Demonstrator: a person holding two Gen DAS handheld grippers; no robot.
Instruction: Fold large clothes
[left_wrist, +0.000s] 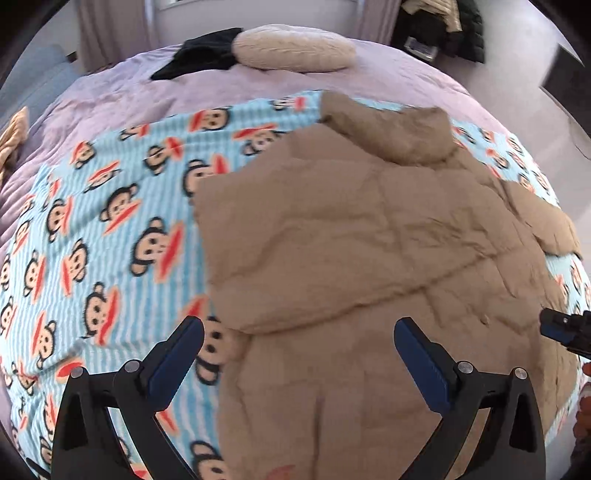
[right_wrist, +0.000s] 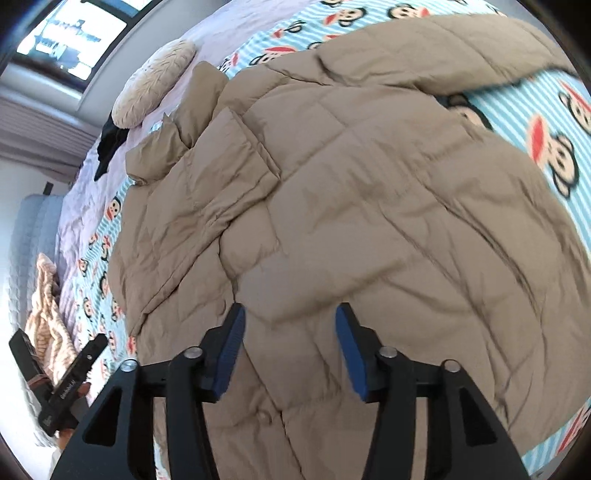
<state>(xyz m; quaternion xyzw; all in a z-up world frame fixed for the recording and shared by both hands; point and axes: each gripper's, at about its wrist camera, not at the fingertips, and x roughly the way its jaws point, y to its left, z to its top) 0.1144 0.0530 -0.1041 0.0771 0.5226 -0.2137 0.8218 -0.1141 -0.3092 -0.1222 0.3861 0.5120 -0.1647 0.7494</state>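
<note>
On your left, the left tool (left_wrist: 299, 354) stands spread as wide as it goes with nothing between its blue pads; it hangs over the near left edge of the tan quilted jacket (left_wrist: 369, 240), where padding meets the monkey-print blanket (left_wrist: 92, 221); the jacket lies spread on that blanket, on the bed, with one panel already turned over the body. The right tool (right_wrist: 290, 347) is about half open and likewise holds nothing; its pads hover just above the quilting near the jacket's middle (right_wrist: 351, 221), not pressing on it, and a sleeve trails off toward the far right.

You appear to be between folds: one flap looks laid, both tools free. The next move, as I judge it, calls for a fresh hold on the loose sleeve or the hem; bite deep, since puffy padding slips from a shallow pinch, and lift both sides together so the laid flap stays put.

As for writing: small white lettering runs along the left tool's body in the right view (right_wrist: 64, 387), too small to read; the blanket bears only cartoon monkeys.
</note>
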